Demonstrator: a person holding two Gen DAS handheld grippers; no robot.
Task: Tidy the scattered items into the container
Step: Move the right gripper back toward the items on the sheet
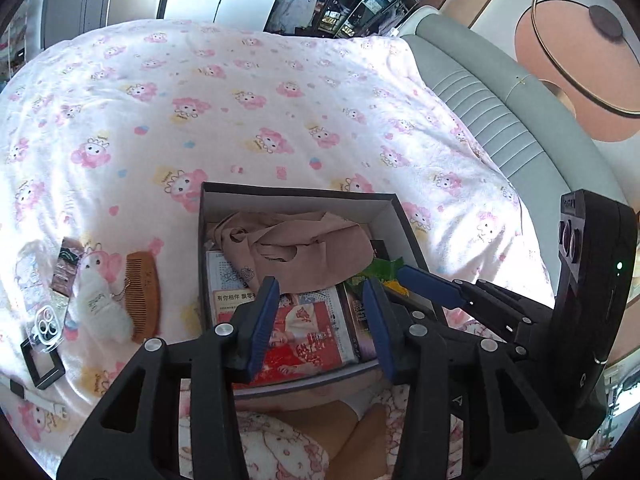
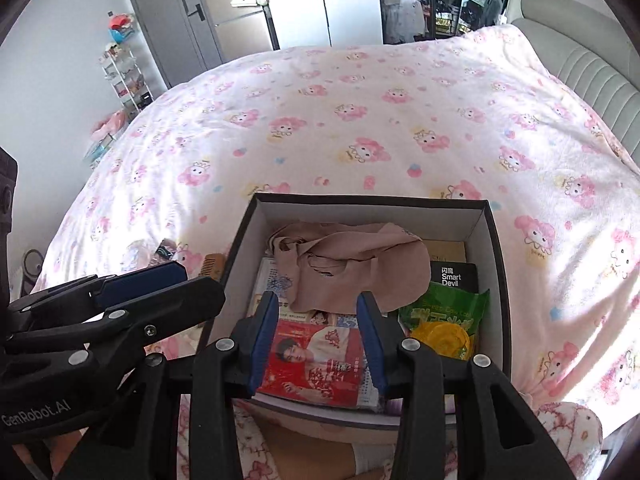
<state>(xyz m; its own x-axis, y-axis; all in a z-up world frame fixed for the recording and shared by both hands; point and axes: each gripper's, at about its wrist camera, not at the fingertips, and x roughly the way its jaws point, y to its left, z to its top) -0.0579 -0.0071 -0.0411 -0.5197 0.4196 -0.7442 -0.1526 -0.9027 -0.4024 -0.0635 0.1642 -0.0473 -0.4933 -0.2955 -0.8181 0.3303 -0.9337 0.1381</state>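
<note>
Box (image 2: 476,216) below both claws – left claw (image 1: 320,316), right claw (image 2: 320,332) empty.

Both fisheye cameras are looking forward and steeply down along their own claws onto the bed (image 1: 260,92), from close above the open box (image 1: 304,194). The left wrist view is sitting to the left and taking in the right claw (image 1: 430,286) at its right edge; the right wrist view is facing the box (image 2: 372,202) more squarely, with the left claw (image 2: 140,280) entering from its left (each camera is seeing the other's rig). Both are sharing the box's contents, the patterned bedspread and the grey headboard (image 1: 492,116).
</note>
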